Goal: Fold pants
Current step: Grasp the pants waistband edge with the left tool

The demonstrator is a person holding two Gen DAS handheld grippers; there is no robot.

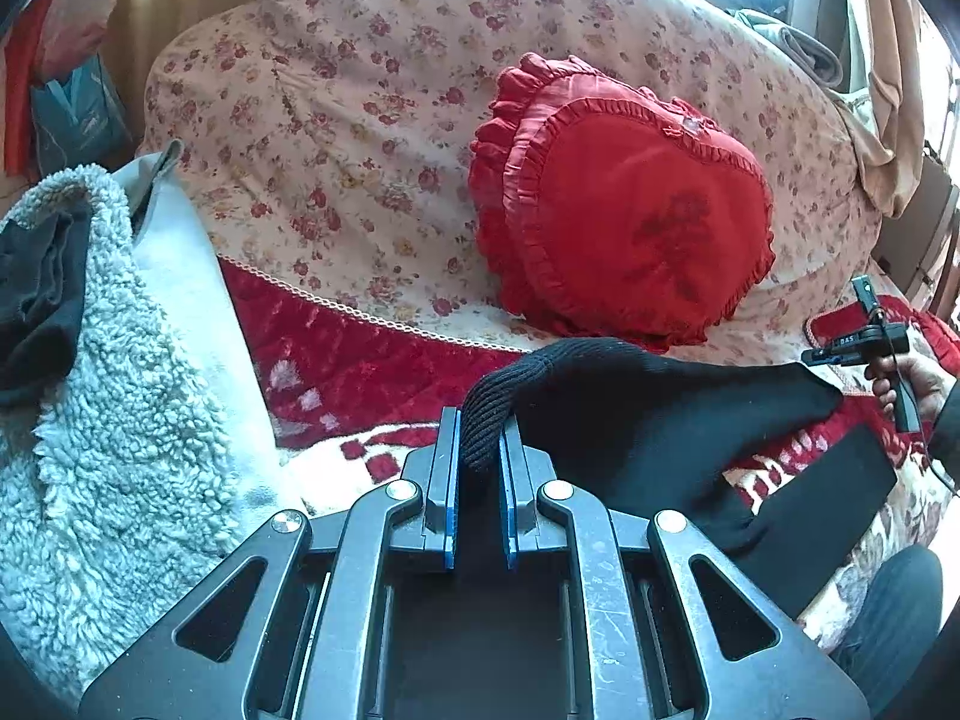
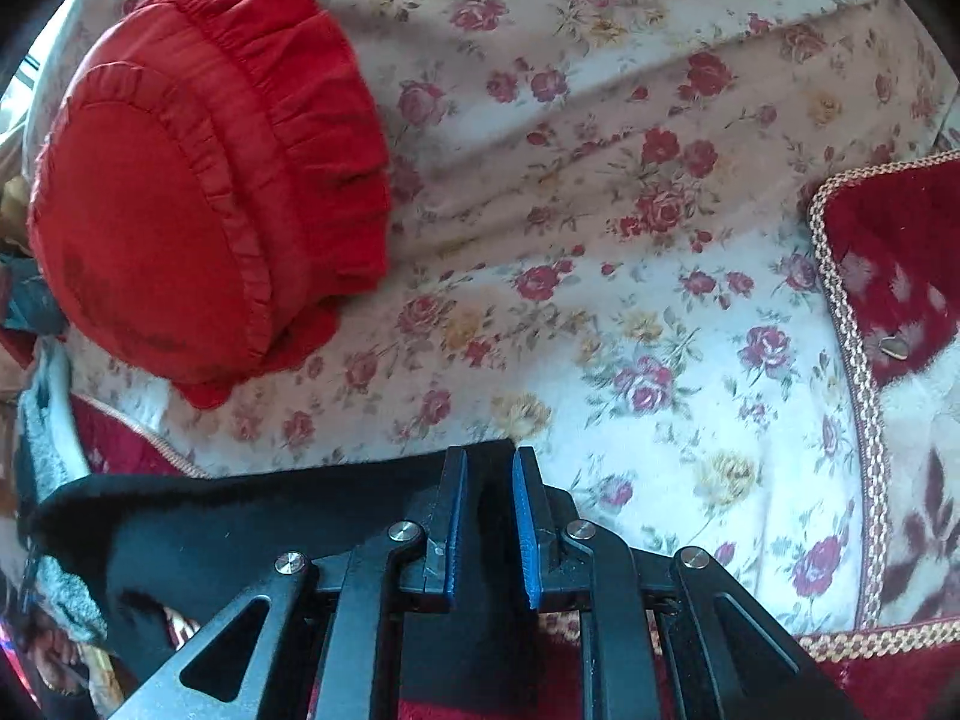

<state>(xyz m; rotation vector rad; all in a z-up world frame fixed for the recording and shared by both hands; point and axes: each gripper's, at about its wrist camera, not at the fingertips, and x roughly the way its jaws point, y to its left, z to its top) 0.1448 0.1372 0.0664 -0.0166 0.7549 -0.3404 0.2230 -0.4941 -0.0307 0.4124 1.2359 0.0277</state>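
The black pants (image 1: 660, 414) hang stretched between both grippers above the bed. My left gripper (image 1: 480, 426) is shut on the ribbed knit edge of the pants, which sticks up between its blue pads. In the left wrist view the right gripper (image 1: 864, 348) shows at the far right, held by a hand, at the other end of the fabric. In the right wrist view my right gripper (image 2: 491, 462) is shut on the black pants (image 2: 240, 516), which trail off to the left and down.
A red heart-shaped frilled pillow (image 1: 624, 204) leans on a floral quilt (image 1: 336, 120); it also shows in the right wrist view (image 2: 180, 180). A red patterned blanket (image 1: 360, 372) covers the bed. A fleecy white garment (image 1: 120, 390) lies at left.
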